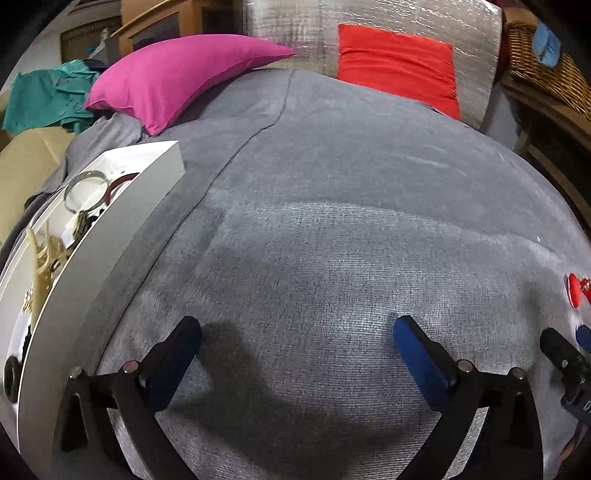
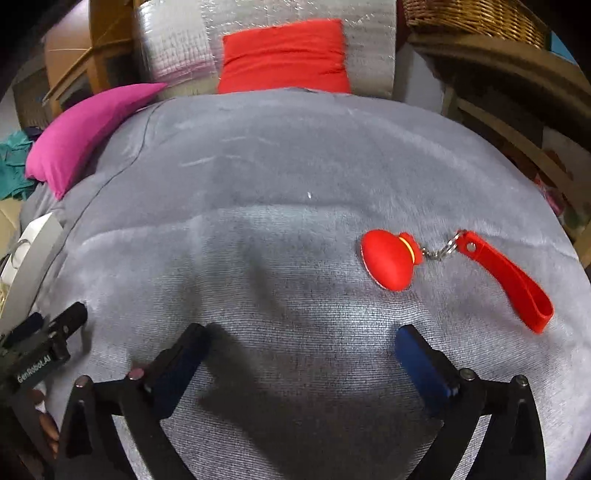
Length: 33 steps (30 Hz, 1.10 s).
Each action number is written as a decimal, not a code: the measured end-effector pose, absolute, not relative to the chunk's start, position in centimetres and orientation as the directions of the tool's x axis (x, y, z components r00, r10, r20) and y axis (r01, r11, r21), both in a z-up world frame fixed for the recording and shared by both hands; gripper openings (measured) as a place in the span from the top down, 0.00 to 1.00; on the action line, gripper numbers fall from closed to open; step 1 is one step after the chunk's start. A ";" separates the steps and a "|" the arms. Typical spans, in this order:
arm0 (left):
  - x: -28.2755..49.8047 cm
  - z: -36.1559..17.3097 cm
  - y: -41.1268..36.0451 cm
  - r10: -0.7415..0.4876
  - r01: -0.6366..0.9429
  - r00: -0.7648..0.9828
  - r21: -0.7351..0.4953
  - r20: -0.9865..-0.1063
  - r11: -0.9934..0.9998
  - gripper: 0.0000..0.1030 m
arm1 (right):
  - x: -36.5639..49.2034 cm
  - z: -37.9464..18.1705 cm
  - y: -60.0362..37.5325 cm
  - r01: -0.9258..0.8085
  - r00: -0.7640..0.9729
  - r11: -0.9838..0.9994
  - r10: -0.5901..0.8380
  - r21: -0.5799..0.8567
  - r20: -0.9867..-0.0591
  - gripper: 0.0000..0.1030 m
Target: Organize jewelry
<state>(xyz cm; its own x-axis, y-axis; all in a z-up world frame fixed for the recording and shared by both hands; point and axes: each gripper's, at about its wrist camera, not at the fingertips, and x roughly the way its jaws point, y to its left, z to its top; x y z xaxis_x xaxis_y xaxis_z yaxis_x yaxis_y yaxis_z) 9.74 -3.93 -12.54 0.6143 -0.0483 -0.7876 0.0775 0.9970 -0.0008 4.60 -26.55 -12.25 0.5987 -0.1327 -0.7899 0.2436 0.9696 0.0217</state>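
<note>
A white tray (image 1: 151, 192) lies on the grey bed at the left and holds a silver bangle (image 1: 85, 189), a dark red bangle (image 1: 122, 182), cream hair clips (image 1: 44, 254) and other small jewelry. A red heart-shaped keychain (image 2: 389, 264) with a short chain and a red strap (image 2: 509, 278) lies on the cover in the right wrist view; its edge shows in the left wrist view (image 1: 574, 291). My left gripper (image 1: 297, 332) is open and empty over bare cover, right of the tray. My right gripper (image 2: 303, 341) is open and empty, with the keychain just beyond its right finger.
A pink pillow (image 1: 177, 74) and a red pillow (image 1: 399, 62) lie at the head of the grey bed cover (image 1: 332, 184). Wicker baskets (image 2: 476, 14) and wooden shelving (image 2: 517, 122) stand at the right. Teal clothes (image 1: 48, 96) are piled at the far left.
</note>
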 end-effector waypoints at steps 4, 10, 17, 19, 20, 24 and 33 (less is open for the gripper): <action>10.0 -12.6 -3.6 -0.066 0.083 0.613 -0.019 -0.787 0.996 0.00 | 4.3 -12.3 -26.7 0.241 0.608 0.970 -0.118 0.041 -0.785 0.00; 9.7 -12.7 -3.8 -0.060 0.078 0.619 -0.015 -0.783 0.997 0.00 | 3.6 -12.4 -26.6 0.240 0.608 0.970 -0.122 0.036 -0.785 0.00; 9.7 -12.7 -3.6 -0.072 0.078 0.619 -0.030 -0.782 0.996 0.00 | 3.8 -12.5 -26.6 0.240 0.608 0.970 -0.120 0.037 -0.785 0.00; 9.7 -12.7 -3.6 -0.073 0.079 0.618 -0.030 -0.783 0.996 0.00 | 3.8 -12.5 -26.6 0.240 0.607 0.970 -0.121 0.036 -0.785 0.00; 9.7 -12.7 -3.6 -0.072 0.079 0.618 -0.030 -0.783 0.996 0.00 | 3.8 -12.5 -26.6 0.240 0.608 0.970 -0.120 0.037 -0.785 0.00; 9.7 -12.7 -3.6 -0.076 0.078 0.616 -0.035 -0.784 0.996 0.00 | 3.8 -12.5 -26.6 0.240 0.607 0.970 -0.121 0.036 -0.785 0.00; 9.8 -12.7 -3.5 -0.080 0.078 0.615 -0.041 -0.784 0.996 0.00 | 3.8 -12.5 -26.6 0.240 0.607 0.970 -0.121 0.036 -0.785 0.00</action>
